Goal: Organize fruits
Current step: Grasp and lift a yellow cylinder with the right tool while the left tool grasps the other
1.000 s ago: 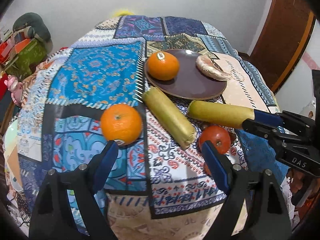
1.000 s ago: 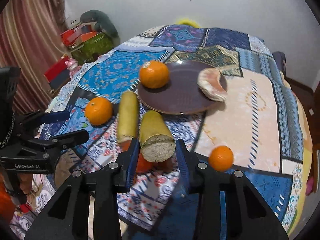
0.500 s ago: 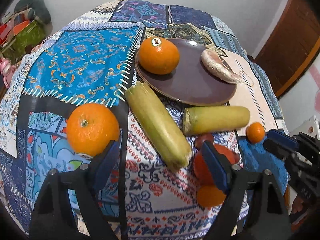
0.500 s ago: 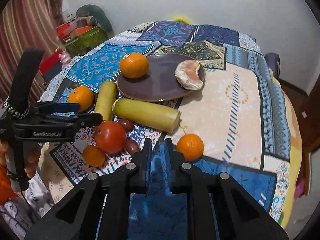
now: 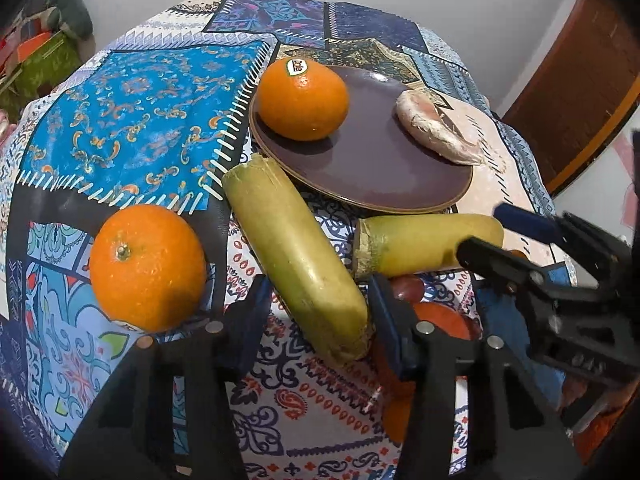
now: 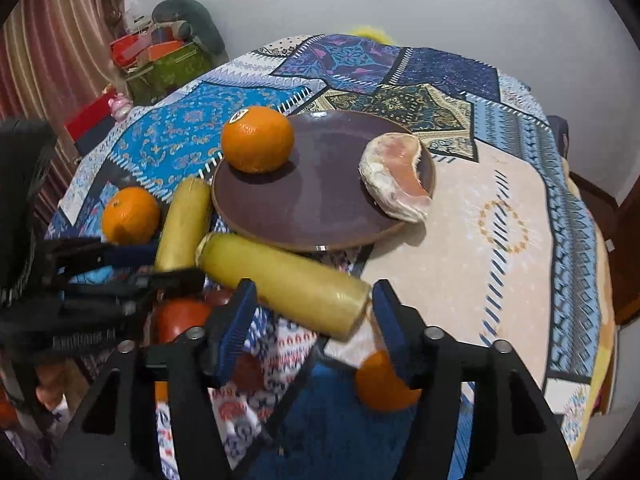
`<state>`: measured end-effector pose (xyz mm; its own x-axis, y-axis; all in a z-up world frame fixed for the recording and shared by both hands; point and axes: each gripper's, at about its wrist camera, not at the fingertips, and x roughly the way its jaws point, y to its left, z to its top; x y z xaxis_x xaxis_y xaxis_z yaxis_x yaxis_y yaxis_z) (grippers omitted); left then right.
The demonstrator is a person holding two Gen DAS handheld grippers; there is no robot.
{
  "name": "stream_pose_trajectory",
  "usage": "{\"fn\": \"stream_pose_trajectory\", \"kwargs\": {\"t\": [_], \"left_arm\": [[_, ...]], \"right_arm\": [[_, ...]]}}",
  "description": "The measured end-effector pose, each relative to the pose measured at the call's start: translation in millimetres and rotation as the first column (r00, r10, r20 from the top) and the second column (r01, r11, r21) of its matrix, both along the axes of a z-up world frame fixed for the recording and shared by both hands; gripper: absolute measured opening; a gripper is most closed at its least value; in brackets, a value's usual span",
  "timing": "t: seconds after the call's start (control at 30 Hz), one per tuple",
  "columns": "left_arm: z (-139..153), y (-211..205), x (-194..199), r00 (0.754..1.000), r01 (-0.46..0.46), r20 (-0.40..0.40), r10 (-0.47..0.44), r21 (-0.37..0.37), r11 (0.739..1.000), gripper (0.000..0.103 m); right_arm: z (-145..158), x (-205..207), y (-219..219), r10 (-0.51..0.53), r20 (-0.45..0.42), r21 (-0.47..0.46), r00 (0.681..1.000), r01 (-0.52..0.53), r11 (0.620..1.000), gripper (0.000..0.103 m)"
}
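Note:
Two yellow-green stalk pieces lie in front of the brown plate (image 5: pixel 380 168). My left gripper (image 5: pixel 320 308) is closing around the near end of the left stalk (image 5: pixel 296 256); a thin gap shows at its left pad. My right gripper (image 6: pixel 312 316) is opening, with the right end of the other stalk (image 6: pixel 280 276) loose between its fingers. A stickered orange (image 5: pixel 302 100) and a peeled citrus segment (image 5: pixel 436 128) sit on the plate. Another orange (image 5: pixel 146 266) rests on the cloth left of my left gripper. The right gripper (image 5: pixel 496 236) shows at the right in the left wrist view.
A tomato (image 6: pixel 180 316) and small dark red fruits (image 5: pixel 408 286) lie under the stalks near the table's front. A small orange (image 6: pixel 380 388) sits beneath my right finger. The patchwork cloth (image 6: pixel 500 220) drops off at the table's edges. Boxes (image 6: pixel 168 64) stand beyond the far left.
My right gripper released the stalk onto the table, shut empty, then came back opening over its end. My left gripper moved forward and down, narrowing around the other stalk.

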<state>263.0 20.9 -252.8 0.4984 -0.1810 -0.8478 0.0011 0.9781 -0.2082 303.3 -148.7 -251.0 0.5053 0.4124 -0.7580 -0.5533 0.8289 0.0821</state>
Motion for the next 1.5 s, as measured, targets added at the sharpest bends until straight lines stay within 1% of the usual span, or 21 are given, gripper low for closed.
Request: {"fn": "stream_pose_trajectory", "kwargs": {"t": [0.07, 0.17, 0.33, 0.4, 0.43, 0.5, 0.57, 0.67, 0.77, 0.9, 0.97, 1.1, 1.2, 1.27, 1.37, 1.5], "left_arm": [[0, 4, -1, 1.000, 0.003, -0.005, -0.003, -0.014, 1.000, 0.048], [2, 9, -8, 1.000, 0.012, -0.010, -0.013, -0.027, 1.000, 0.045], [7, 12, -23, 0.999, 0.039, -0.010, -0.039, 0.007, 0.999, 0.038], [8, 14, -30, 0.999, 0.047, -0.011, -0.047, 0.021, 0.999, 0.037], [9, 16, -34, 0.999, 0.050, -0.013, -0.050, 0.024, 0.998, 0.036], [9, 19, -41, 0.999, 0.047, -0.015, -0.046, 0.023, 0.999, 0.035], [9, 22, -44, 0.999, 0.043, -0.016, -0.043, 0.020, 0.999, 0.035], [10, 23, -50, 0.999, 0.041, -0.018, -0.041, 0.025, 0.999, 0.035], [12, 23, -57, 0.999, 0.052, -0.017, -0.051, 0.044, 0.998, 0.035], [13, 23, -59, 0.998, 0.061, -0.020, -0.060, 0.060, 0.996, 0.035], [12, 21, -57, 0.998, 0.063, -0.028, -0.062, 0.058, 0.996, 0.035], [8, 18, -48, 0.997, 0.066, -0.041, -0.064, 0.069, 0.995, 0.035], [2, 19, -38, 0.997, 0.059, -0.061, -0.056, 0.055, 0.997, 0.035], [0, 19, -33, 0.997, 0.053, -0.064, -0.051, 0.044, 0.998, 0.035], [-1, 19, -30, 0.997, 0.049, -0.059, -0.046, 0.038, 0.998, 0.035], [-1, 20, -31, 0.998, 0.049, -0.047, -0.048, 0.038, 0.998, 0.036]], "right_arm": [[-1, 4, 4, 0.009, -0.008, -0.002, 1.000, -0.009, 1.000, 0.061], [-3, 8, 10, 0.029, -0.003, -0.029, 1.000, -0.029, 0.999, 0.062], [-5, 14, 16, 0.098, -0.021, -0.043, 0.995, -0.099, 0.994, 0.072], [-6, 13, 19, 0.127, -0.023, -0.061, 0.992, -0.129, 0.990, 0.073], [-6, 13, 20, 0.137, -0.021, -0.074, 0.990, -0.138, 0.988, 0.071], [-7, 9, 21, 0.157, -0.014, -0.100, 0.987, -0.158, 0.982, 0.065], [-7, 5, 19, 0.181, -0.029, -0.097, 0.983, -0.183, 0.978, 0.052], [-7, -1, 17, 0.191, -0.040, -0.089, 0.981, -0.194, 0.977, 0.045], [-7, -15, 17, 0.211, -0.032, -0.115, 0.977, -0.213, 0.970, 0.039], [-7, -26, 20, 0.253, -0.029, -0.156, 0.967, -0.255, 0.954, 0.037], [-7, -24, 22, 0.252, -0.037, -0.167, 0.967, -0.255, 0.952, 0.039], [-8, -12, 28, 0.253, -0.058, -0.141, 0.966, -0.259, 0.956, 0.041], [-11, -7, 33, 0.262, -0.070, -0.127, 0.963, -0.269, 0.955, 0.042], [-11, -5, 34, 0.265, -0.072, -0.123, 0.962, -0.272, 0.954, 0.041], [-11, -8, 30, 0.264, -0.069, -0.110, 0.962, -0.271, 0.956, 0.040], [-9, -16, 16, 0.237, -0.054, -0.109, 0.970, -0.242, 0.964, 0.040]]}}
